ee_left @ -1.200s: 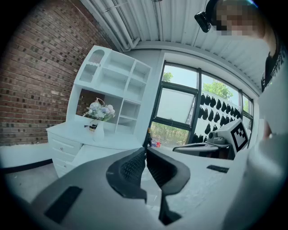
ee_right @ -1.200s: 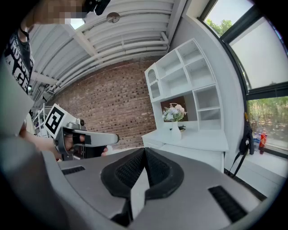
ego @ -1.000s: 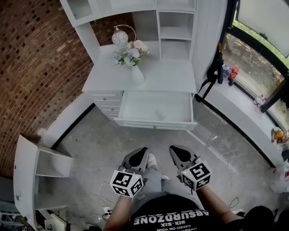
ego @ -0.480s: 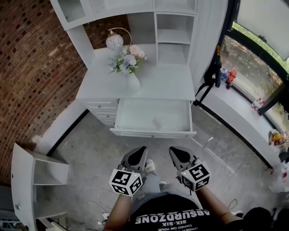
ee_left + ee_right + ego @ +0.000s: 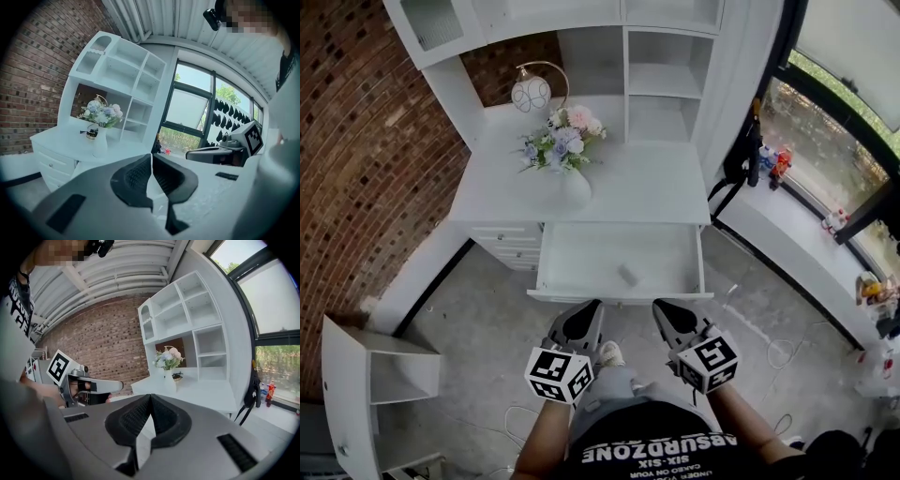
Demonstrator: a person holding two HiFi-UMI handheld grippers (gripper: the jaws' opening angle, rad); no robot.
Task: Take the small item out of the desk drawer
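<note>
Item (image 5: 627,275) in drawer (image 5: 581,265), head view only

White desk (image 5: 619,183) and hutch shelves, centre of frame; its open drawer (image 5: 572,267) is white inside, with a small grey item (image 5: 627,275) in it. At left, a red-brown brick wall (image 5: 366,141) with pale mortar lines. Bouquet (image 5: 562,141) of pink, blue and white flowers in a white vase (image 5: 575,190). Lower centre: the grey left gripper (image 5: 590,307) and right gripper (image 5: 663,307) have black-lined jaws, and each carries a marker cube (image 5: 555,375) patterned in black-and-white squares. Grey floor (image 5: 487,309).
</note>
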